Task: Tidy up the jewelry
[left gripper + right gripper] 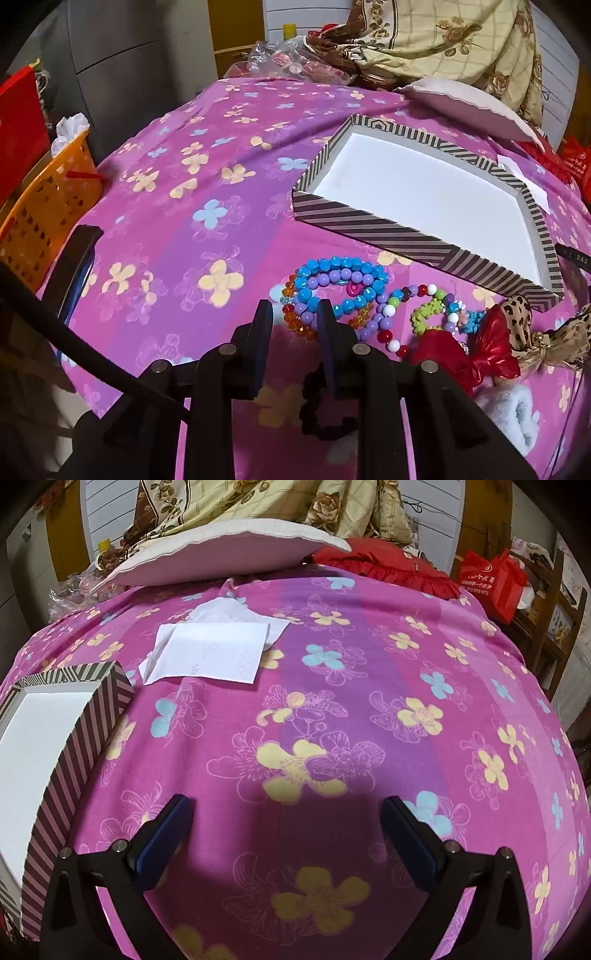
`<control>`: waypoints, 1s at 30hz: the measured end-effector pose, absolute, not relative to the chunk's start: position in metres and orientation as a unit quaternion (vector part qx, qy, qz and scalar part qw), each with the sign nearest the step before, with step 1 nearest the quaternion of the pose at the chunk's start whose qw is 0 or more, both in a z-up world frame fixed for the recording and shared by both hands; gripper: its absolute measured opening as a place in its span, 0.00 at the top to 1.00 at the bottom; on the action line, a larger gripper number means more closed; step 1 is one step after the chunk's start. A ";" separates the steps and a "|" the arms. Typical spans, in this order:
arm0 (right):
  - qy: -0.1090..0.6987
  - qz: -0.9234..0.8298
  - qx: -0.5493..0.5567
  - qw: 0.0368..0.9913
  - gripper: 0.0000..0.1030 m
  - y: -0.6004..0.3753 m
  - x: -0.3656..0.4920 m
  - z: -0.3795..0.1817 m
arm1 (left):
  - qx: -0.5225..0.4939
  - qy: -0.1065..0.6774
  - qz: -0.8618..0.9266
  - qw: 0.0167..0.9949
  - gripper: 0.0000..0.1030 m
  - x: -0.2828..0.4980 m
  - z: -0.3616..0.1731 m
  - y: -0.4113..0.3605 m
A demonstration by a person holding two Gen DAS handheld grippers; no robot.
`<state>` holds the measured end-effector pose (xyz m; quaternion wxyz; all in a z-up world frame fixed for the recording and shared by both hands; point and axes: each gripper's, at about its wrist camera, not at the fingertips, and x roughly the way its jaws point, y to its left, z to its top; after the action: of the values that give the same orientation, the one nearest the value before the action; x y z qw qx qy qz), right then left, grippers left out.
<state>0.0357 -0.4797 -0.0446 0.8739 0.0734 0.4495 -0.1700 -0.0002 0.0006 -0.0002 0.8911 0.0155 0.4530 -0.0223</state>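
Note:
A striped box [369,221] with a white inside lies open on the pink floral cloth; it also shows at the left of the right wrist view [74,738]. In front of it lie bead bracelets in blue [332,271], purple [345,275], orange [295,325] and mixed colours [391,321], a red bow [484,354] and a leopard bow [524,325]. A black scrunchie [317,410] lies under my left gripper [295,314], whose fingers stand a narrow gap apart just short of the bracelets, holding nothing. My right gripper [288,812] is open wide and empty over bare cloth right of the box.
An orange basket [48,206] stands at the left edge of the bed. White papers [210,653] lie behind the box. A white cushion [221,550], a red pillow [388,565] and a floral blanket [443,33] are at the back. A fluffy white item [513,413] lies near the bows.

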 end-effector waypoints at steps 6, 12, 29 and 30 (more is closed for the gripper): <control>0.466 -0.170 0.082 0.865 0.00 -0.477 0.035 -0.043 | 0.019 0.456 -0.024 0.889 0.72 -0.009 0.000 -0.001; 0.498 -0.143 0.101 0.849 0.04 -0.455 -0.001 -0.038 | 0.022 0.467 -0.022 0.884 0.72 -0.019 -0.001 0.007; 0.409 -0.047 0.101 0.906 0.04 -0.244 -0.101 0.041 | 0.009 0.441 -0.021 0.897 0.72 -0.043 0.026 0.006; 0.411 -0.048 0.099 0.905 0.04 -0.235 -0.099 0.041 | 0.008 0.437 -0.021 0.899 0.72 -0.046 0.029 0.006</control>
<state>-0.0994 -0.2351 0.0408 0.9050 0.0989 0.4110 -0.0484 -0.0456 0.0062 0.0288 0.8991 0.0083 0.4371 -0.0215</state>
